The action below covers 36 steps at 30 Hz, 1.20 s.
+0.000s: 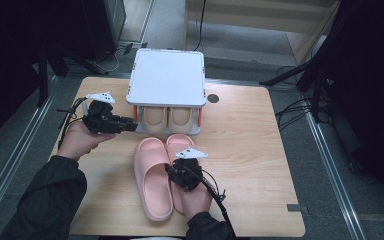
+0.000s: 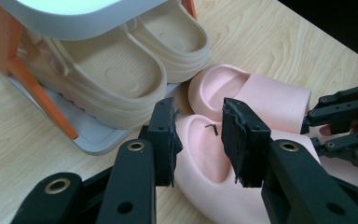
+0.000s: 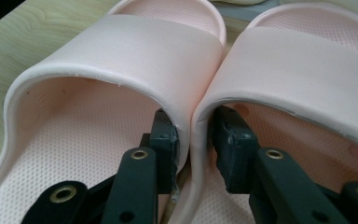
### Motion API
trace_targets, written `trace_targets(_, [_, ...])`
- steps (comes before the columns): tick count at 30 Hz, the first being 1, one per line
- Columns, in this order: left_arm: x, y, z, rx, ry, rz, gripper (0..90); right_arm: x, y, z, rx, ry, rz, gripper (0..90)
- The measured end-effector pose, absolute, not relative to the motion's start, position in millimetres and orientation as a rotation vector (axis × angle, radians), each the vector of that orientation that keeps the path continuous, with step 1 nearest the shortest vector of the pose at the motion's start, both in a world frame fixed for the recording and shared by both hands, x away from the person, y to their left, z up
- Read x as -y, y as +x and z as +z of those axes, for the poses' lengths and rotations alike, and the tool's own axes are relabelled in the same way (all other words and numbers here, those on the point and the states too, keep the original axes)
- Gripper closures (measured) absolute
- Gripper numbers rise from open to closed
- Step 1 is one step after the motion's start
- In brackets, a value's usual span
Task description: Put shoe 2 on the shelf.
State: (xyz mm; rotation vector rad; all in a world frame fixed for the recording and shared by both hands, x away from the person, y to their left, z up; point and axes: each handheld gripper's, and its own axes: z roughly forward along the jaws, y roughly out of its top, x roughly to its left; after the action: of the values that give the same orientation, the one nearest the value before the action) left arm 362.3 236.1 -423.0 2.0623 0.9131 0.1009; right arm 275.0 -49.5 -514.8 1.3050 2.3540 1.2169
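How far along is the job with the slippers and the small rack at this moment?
Done: the beige slippers sit on the rack's lower shelf. In hand: the right gripper pinches the inner walls of both pink slippers together. Left: lifting them to the rack; its white top is bare. The left gripper waits open.

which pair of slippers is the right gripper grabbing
The pink pair out on the table; the right gripper pinches their two inner walls together. The beige pair sits inside the rack.

A lab-like recording room: a wooden table [image 1: 260, 150] stands on grey carpet, with black stands [image 1: 320, 70] and loose cables [image 1: 292, 112] around the table.
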Motion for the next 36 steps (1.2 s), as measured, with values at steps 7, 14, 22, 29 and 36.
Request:
trace_targets(7, [-237.3,361.8,-423.0,-0.916,2.059,0.103,64.6,56.8,273.5,-511.3,-2.381,1.252,1.189,75.3])
trace_targets(14, [-238.4,361.5,-423.3,-0.919,2.052,0.104,64.5,72.1,270.7,-508.2,-2.409,1.185,1.202,78.7])
trace_targets(22, [-242.0,360.4,-424.4,-0.929,2.046,0.111,64.4,82.3,267.9,-496.7,-2.443,1.13,1.269,78.8])
trace_targets(29, [-244.6,359.5,-427.0,-0.939,2.045,0.108,63.2,87.7,269.7,-482.6,-2.496,1.021,1.295,78.6])
trace_targets(36, [-249.3,358.2,-429.8,-0.958,2.041,0.102,61.8,97.1,277.4,-462.9,-2.571,0.906,1.365,78.6])
